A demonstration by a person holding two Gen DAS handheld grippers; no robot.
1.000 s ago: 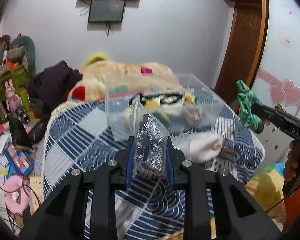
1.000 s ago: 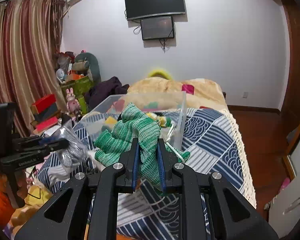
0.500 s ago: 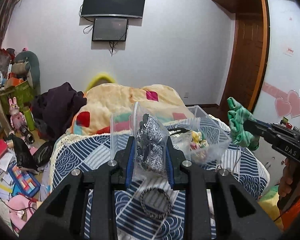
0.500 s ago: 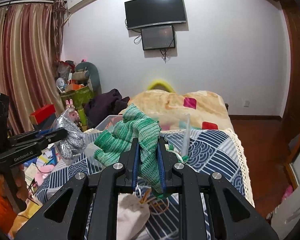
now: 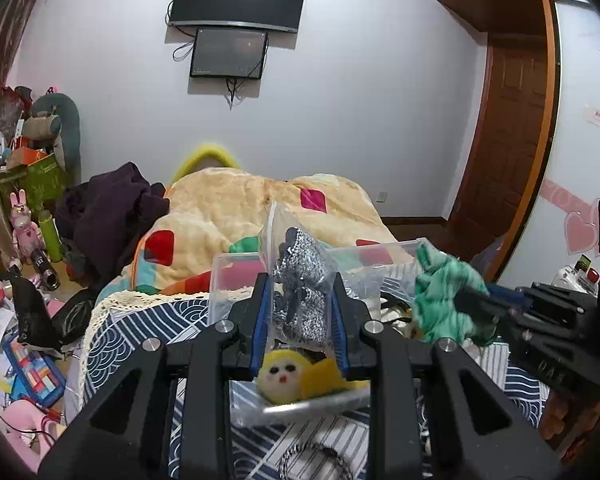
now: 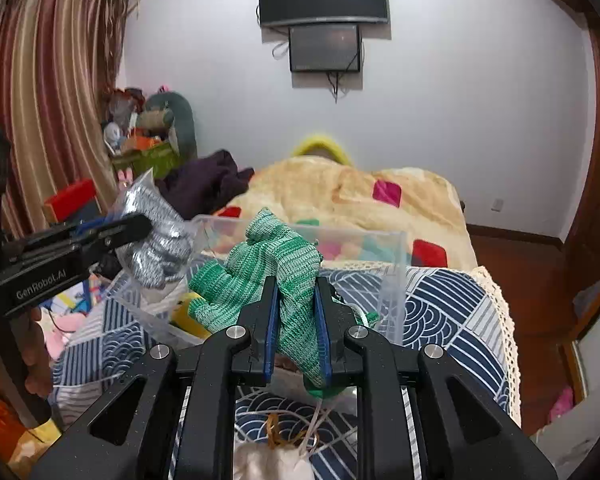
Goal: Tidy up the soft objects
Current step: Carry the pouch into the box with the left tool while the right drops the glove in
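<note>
My left gripper [image 5: 300, 308] is shut on a clear plastic bag of grey speckled fabric [image 5: 300, 280], held over the near edge of a clear plastic bin [image 5: 236, 272] on the bed. My right gripper [image 6: 296, 312] is shut on a green knit cloth [image 6: 272, 264], held above the same bin [image 6: 396, 264]. Each gripper shows in the other's view: the right with the green cloth [image 5: 444, 300], the left with the grey bag [image 6: 156, 236]. A yellow plush with a face [image 5: 280, 376] lies in the bin below my left fingers.
The bin sits on a blue patterned bedspread [image 6: 440, 312]. A cream blanket with coloured squares [image 5: 236, 204] lies behind it, with dark clothes [image 5: 108, 212] at its left. The floor at left [image 5: 16, 344] is cluttered. A white pouch with strings [image 6: 268, 460] lies near.
Both grippers have moved forward and closer together over the bin while still holding their items. The bin now sits right under the fingers, and the plush has come into view.
</note>
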